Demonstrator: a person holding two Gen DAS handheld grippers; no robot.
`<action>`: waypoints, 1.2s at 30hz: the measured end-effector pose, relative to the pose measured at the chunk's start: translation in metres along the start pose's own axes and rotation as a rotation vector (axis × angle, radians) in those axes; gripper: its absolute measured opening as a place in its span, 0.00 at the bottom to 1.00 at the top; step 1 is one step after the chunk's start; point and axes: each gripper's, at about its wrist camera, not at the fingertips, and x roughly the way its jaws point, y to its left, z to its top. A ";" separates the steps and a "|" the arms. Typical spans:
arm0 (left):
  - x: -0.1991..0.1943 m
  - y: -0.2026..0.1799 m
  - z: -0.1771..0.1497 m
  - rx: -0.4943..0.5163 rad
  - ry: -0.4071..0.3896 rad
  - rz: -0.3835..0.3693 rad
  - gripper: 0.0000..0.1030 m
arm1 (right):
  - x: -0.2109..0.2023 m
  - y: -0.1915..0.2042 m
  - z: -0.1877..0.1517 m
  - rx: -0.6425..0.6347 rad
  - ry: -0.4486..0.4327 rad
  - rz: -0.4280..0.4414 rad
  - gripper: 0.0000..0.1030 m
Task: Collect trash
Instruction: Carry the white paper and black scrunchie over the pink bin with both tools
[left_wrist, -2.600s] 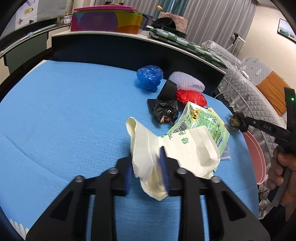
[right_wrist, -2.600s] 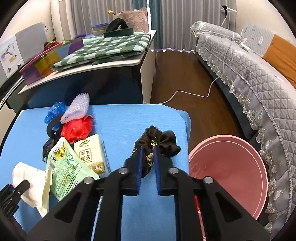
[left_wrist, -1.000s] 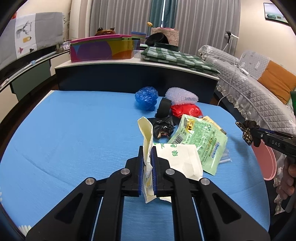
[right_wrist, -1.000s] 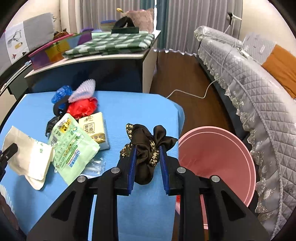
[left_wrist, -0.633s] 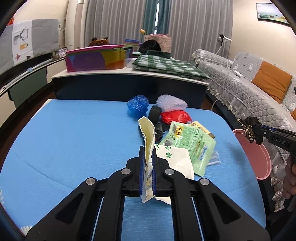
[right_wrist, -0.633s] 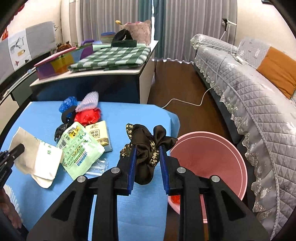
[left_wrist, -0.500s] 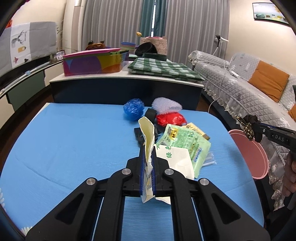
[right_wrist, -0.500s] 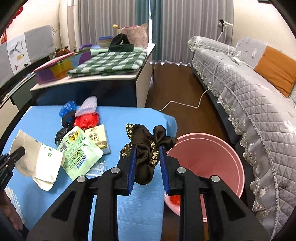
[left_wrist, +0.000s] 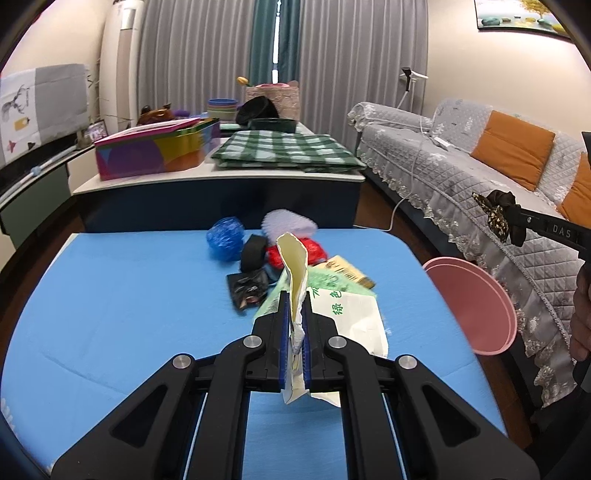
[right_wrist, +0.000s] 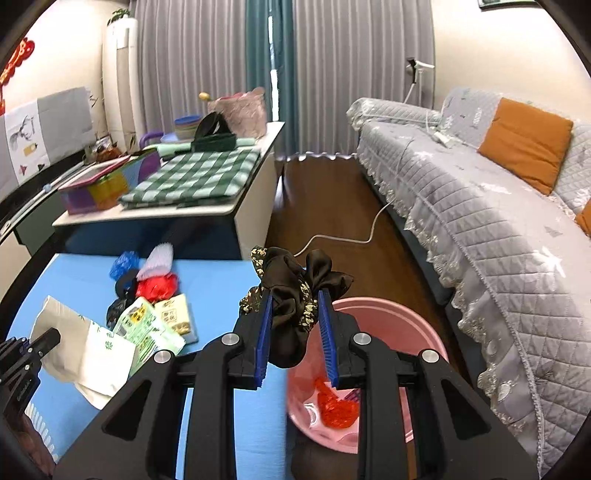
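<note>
The right gripper (right_wrist: 295, 328) pinches a soft, light black satin scrunchie with gold print (right_wrist: 293, 295) between its jaws, bunched and drooping, just short of the pink plastic basin (right_wrist: 413, 325) ahead and below. The left gripper (left_wrist: 293, 332) has its jaws pressed on a limp cream paper bag with green print (left_wrist: 343, 314), flimsy at its edge.

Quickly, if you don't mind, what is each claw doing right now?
Left claw: closed on the paper bag.
Right claw: closed on the black scrunchie, above the pink bin.
</note>
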 end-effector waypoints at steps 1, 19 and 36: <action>0.000 -0.004 0.002 0.005 -0.002 -0.001 0.05 | -0.002 -0.005 0.003 0.007 -0.009 -0.006 0.24; 0.038 -0.083 0.051 0.060 -0.026 -0.074 0.05 | -0.013 -0.087 0.036 0.070 -0.101 -0.190 0.24; 0.076 -0.165 0.069 0.116 -0.017 -0.175 0.05 | -0.002 -0.127 0.033 0.140 -0.084 -0.246 0.24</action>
